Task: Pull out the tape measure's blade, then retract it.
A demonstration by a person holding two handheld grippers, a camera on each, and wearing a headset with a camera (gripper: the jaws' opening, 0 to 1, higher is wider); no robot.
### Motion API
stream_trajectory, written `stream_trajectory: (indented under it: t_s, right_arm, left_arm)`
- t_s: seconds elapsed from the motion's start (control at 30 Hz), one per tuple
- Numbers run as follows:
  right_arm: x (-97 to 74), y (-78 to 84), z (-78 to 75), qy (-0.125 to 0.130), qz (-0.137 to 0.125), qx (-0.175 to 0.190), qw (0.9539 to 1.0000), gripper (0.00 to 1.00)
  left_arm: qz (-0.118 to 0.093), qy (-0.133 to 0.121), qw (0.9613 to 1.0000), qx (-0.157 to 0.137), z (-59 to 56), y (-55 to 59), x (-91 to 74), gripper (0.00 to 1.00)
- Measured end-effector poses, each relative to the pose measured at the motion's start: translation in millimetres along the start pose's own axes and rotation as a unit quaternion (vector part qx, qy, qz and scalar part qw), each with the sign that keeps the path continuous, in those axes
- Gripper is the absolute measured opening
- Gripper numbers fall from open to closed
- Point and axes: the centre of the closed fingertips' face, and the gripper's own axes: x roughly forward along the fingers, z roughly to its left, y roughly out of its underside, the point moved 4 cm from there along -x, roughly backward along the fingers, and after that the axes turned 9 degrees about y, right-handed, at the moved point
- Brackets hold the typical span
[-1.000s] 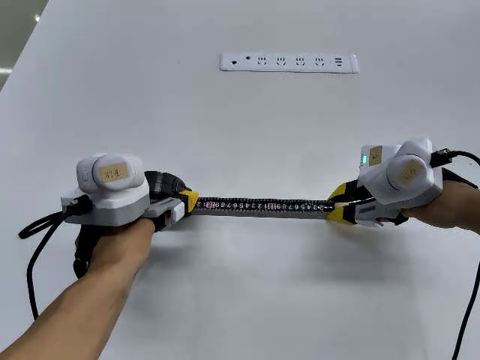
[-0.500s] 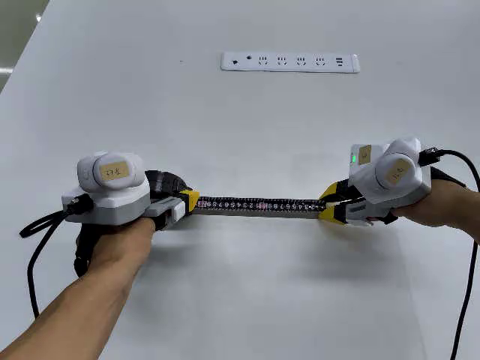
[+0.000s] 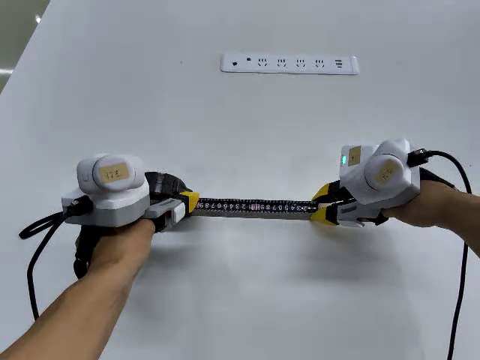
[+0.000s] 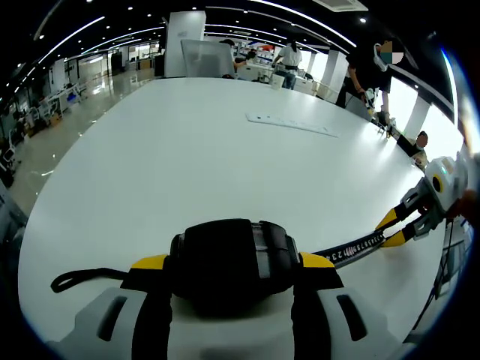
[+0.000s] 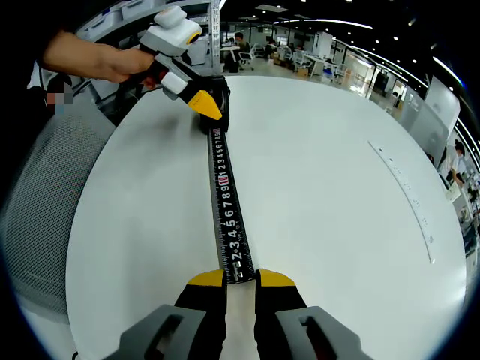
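- Clamping the black tape measure (image 4: 232, 259) from both sides, the left gripper (image 3: 180, 205) holds its case
- Right gripper (image 5: 240, 279) pinches the blade (image 5: 226, 206) tip; numerals 2–9 readable

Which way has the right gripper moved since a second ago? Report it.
Yes. Against the power strip, the right gripper has slid left toward the tape measure case.

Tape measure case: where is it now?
Head view, lower left on the table: the black case sits clamped in the left claw, its blade stretched rightward to the right claw.
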Motion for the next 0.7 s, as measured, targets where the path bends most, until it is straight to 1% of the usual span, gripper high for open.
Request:
stream_trajectory:
  t_s: [0.3, 0.7]
  right_arm:
    - [0.2, 0.7, -0.7, 0.002, 0.001, 0.0, 1.0, 0.1]
    - [3.3, -6.2, 1.6, 0.0, -0.001, 0.0, 1.0, 0.1]
  left_arm:
    - [0.0, -0.001, 1.0, 0.0, -0.3, 0.1, 0.6, 0.6]
    - [0.0, 0.0, 1.0, -0.002, -0.4, 0.3, 0.6, 0.6]
